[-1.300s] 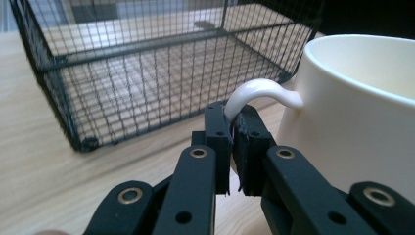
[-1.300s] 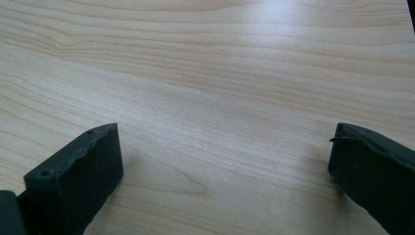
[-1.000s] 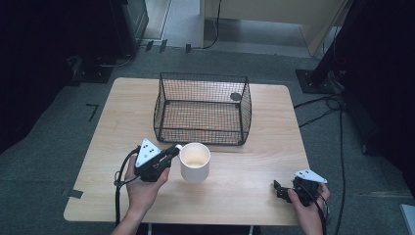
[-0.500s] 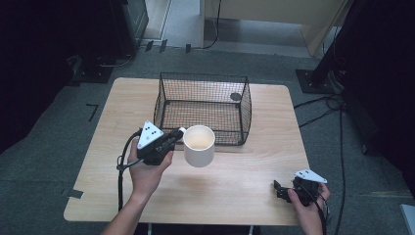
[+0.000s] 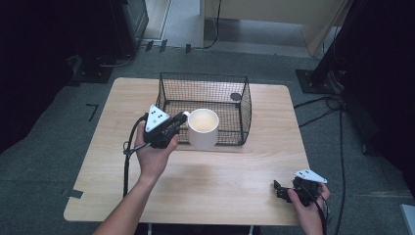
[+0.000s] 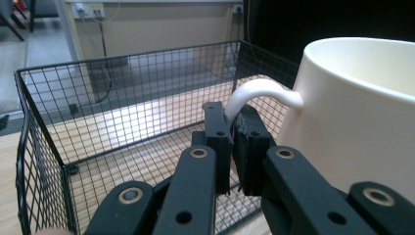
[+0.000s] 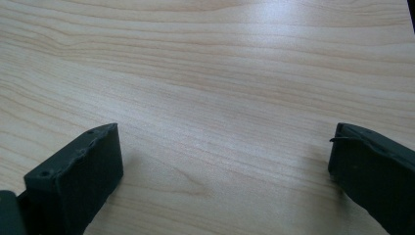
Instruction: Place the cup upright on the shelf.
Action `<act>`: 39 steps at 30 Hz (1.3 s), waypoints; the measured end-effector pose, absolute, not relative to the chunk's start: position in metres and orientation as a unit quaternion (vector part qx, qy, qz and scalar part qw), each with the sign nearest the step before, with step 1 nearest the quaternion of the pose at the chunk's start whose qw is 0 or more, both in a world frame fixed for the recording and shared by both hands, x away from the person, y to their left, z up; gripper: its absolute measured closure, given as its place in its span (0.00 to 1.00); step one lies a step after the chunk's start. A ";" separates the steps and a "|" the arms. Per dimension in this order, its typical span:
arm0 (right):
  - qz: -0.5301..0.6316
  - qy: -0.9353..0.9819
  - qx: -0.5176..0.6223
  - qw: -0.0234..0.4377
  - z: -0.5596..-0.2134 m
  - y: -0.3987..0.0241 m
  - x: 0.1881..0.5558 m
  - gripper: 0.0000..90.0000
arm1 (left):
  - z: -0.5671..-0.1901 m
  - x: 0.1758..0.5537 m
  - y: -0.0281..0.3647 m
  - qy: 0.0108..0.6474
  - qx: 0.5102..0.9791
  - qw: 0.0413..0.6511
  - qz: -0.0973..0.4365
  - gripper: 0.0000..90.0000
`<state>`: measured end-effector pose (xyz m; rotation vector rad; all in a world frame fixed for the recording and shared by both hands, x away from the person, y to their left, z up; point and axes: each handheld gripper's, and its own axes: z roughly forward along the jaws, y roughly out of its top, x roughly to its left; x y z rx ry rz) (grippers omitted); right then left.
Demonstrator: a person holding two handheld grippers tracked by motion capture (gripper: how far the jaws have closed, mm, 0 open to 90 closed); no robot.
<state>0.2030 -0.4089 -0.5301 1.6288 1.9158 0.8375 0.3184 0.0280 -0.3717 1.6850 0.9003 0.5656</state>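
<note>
A cream mug (image 5: 203, 128) hangs in the air just in front of the black wire basket (image 5: 205, 105), carried by its handle. My left gripper (image 5: 180, 122) is shut on the mug's handle (image 6: 254, 93), with both pads pinching the thin white loop (image 6: 234, 125). The mug (image 6: 357, 122) looks empty and is held upright, near the basket's front wall (image 6: 122, 122). My right gripper (image 5: 280, 190) rests low at the table's front right corner, its jaws open with bare wood (image 7: 220, 112) between them.
The wooden table (image 5: 244, 181) has free room in front of the basket. A small dark round object (image 5: 236, 96) lies in the basket's far right corner. Cables trail over the grey floor at the right.
My left gripper has lifted the mug off the table and carried it away from the person, up to the basket's front wall. The right gripper has stayed put.
</note>
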 end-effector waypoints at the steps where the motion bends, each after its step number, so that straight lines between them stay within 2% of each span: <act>1: 0.306 0.701 0.596 0.243 -0.530 -0.409 0.203 0.00 | -0.371 0.321 0.027 0.379 0.709 0.543 0.241 0.97; 39: 0.307 0.701 0.596 0.243 -0.530 -0.409 0.203 0.00 | -0.398 0.427 -0.017 0.428 0.706 0.484 0.289 0.97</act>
